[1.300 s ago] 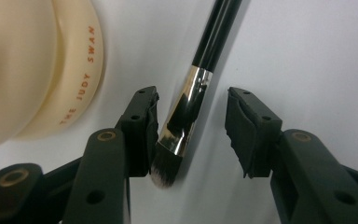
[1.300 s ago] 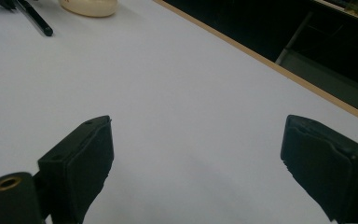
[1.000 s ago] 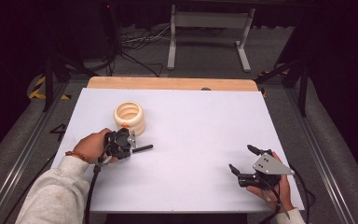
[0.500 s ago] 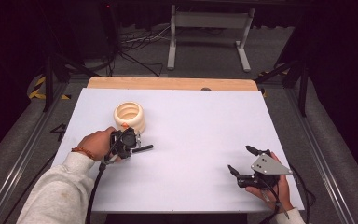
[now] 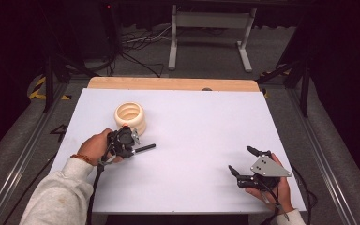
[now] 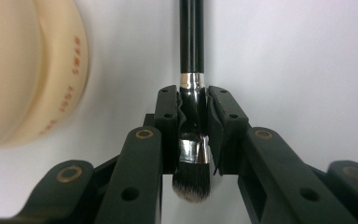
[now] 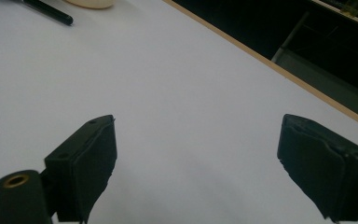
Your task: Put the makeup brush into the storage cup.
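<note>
Clamped between the pads of the left gripper (image 6: 193,140), the makeup brush (image 6: 192,93) has been kept level above the table (image 5: 192,122), beside the cream rings (image 5: 130,117); nothing has shifted, so carrying is judged next.

Cream ring (image 6: 23,70) — blurred, cut off by the left edge

White table top (image 5: 192,122), wooden far edge (image 5: 168,84), grey metal stand (image 5: 211,21), floor cables (image 5: 136,40)
</note>
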Motion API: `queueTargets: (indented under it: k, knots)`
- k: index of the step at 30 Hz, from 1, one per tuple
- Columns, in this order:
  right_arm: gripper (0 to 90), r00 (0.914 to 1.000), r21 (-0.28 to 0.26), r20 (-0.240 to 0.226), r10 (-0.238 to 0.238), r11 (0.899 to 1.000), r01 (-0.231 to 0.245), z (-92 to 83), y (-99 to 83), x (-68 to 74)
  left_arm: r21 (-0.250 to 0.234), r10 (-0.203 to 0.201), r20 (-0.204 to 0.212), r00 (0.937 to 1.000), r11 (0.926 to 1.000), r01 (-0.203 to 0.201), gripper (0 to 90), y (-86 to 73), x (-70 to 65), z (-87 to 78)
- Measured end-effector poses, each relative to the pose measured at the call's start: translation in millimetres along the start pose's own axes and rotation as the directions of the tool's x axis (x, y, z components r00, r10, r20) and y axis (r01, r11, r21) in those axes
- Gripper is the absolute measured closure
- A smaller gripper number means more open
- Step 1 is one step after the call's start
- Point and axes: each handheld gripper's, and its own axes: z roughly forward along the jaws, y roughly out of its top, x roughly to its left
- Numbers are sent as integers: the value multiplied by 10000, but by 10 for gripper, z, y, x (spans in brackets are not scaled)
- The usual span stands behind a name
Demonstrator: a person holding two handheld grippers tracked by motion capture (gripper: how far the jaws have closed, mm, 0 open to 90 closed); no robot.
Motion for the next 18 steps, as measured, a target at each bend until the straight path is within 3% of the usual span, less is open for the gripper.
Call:
queueTargets:
  k: [8, 9, 10, 11, 12, 13, 14, 15, 18]
  knots:
    - [133, 9999, 18, 20, -108, 9999, 108, 46, 27, 63, 164, 226, -318, 9992, 9996, -221, 763, 16, -16, -60]
    - [133, 9999, 25, 24, -143, 9999, 143, 58, 36, 79, 30, 203, -690, 9974, 9998, -202, 763, 15, -27, -83]
    - [133, 9998, 40, -18, -183, 9998, 183, 69, 45, 96, -262, -141, -722, 9973, 9996, 123, 900, 8, -2, -123]
    - [134, 9996, 48, -59, -276, 9996, 276, 79, 54, 114, -452, -102, -807, 9967, 9990, 66, 900, 2, 2, -151]
    - [135, 9993, 61, -85, -376, 9993, 377, 90, 60, 131, -303, -36, -260, 9997, 9995, 29, 900, 1, 4, -145]
    - [134, 9990, 93, -155, -421, 9991, 422, 107, 66, 147, 276, 229, 186, 9996, 9993, -234, 900, 11, -10, -96]
    - [134, 9988, 139, -216, -432, 9990, 435, 118, 69, 159, 550, 321, -224, 9992, 9980, -308, 900, 26, -36, -40]
    - [134, 9982, 200, -231, -548, 9983, 553, 126, 72, 175, 527, 306, -343, 9989, 9982, -288, 879, 31, -41, -29]
    - [134, 9979, 171, -273, -596, 9980, 600, 114, 70, 177, -164, 115, -720, 9973, 9998, -127, 816, 14, -24, -107]
